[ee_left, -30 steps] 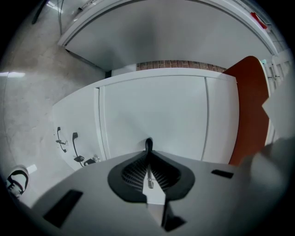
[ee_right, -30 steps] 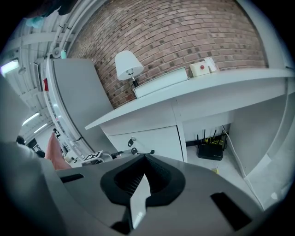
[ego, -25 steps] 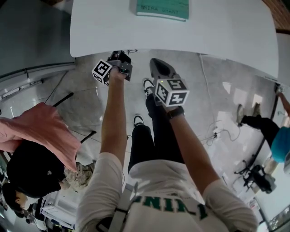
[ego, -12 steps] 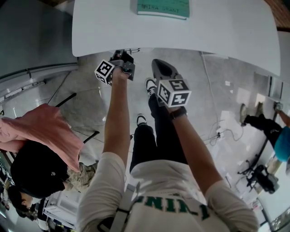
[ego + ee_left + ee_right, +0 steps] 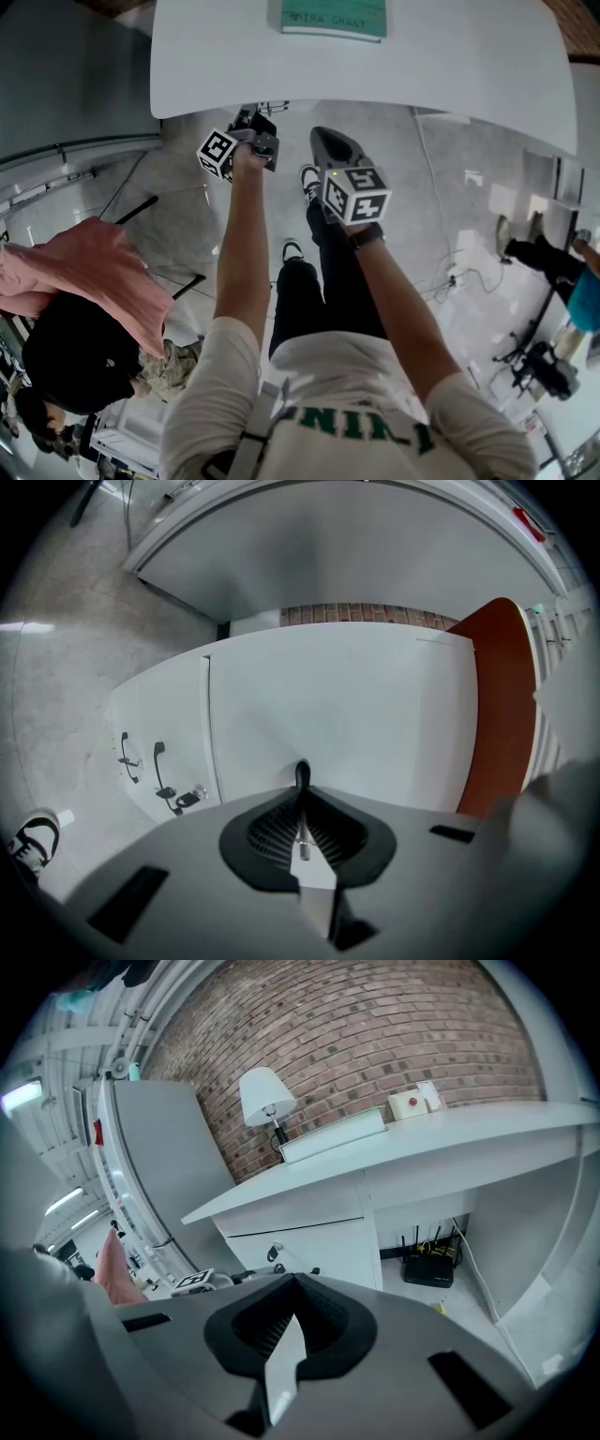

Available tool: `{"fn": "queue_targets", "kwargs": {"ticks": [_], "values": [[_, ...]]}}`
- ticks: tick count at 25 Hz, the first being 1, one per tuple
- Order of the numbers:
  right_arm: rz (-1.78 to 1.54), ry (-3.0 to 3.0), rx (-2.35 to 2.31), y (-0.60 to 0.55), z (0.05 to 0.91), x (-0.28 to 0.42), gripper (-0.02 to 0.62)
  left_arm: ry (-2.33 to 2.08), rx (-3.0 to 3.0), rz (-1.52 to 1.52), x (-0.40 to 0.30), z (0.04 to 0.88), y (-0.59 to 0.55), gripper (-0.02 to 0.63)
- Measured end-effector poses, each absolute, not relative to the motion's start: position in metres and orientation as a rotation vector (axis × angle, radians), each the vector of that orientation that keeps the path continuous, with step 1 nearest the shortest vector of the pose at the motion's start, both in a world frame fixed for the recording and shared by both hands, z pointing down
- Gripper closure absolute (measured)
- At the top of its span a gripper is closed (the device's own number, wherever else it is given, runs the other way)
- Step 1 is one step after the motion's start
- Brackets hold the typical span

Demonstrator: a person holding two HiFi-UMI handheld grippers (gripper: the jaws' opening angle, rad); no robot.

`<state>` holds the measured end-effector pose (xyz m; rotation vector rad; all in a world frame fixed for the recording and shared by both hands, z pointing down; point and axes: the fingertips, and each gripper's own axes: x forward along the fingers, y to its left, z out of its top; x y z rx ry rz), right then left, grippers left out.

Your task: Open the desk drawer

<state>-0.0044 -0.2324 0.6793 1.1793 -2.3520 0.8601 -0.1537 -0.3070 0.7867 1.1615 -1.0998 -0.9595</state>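
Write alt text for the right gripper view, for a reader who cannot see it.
A white desk with a closed drawer stands against a brick wall, seen over the right gripper, whose jaws are together with nothing between them. A white lamp stands on the desk; a black router sits on the floor beneath.

Your head camera looks steeply down over both your arms, and the white desk (image 5: 234,56) fills the top of its frame. The camera on your left gripper (image 5: 302,772) faces almost level and is near the drawer unit (image 5: 328,714). The camera on your right gripper (image 5: 295,1277) looks from farther back at the desk front. At its lower left it shows the left marker cube (image 5: 194,1281), which the head view also shows.
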Motion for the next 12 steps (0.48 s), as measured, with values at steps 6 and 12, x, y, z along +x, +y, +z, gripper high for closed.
{"fn": "queue_targets", "kwargs": {"ticks": [6,12], "values": [[0.857,-2.339,1.183,-0.228,0.68,0.001,0.594,-1.098,1.153,-0.957,-0.15,0.787,-0.3,0.588],[0.833,-2.362,1.164,-0.221,0.675,-0.009,0.594,-1.087,1.154,-0.952,-0.147,0.788,-0.288,0.586]]}}
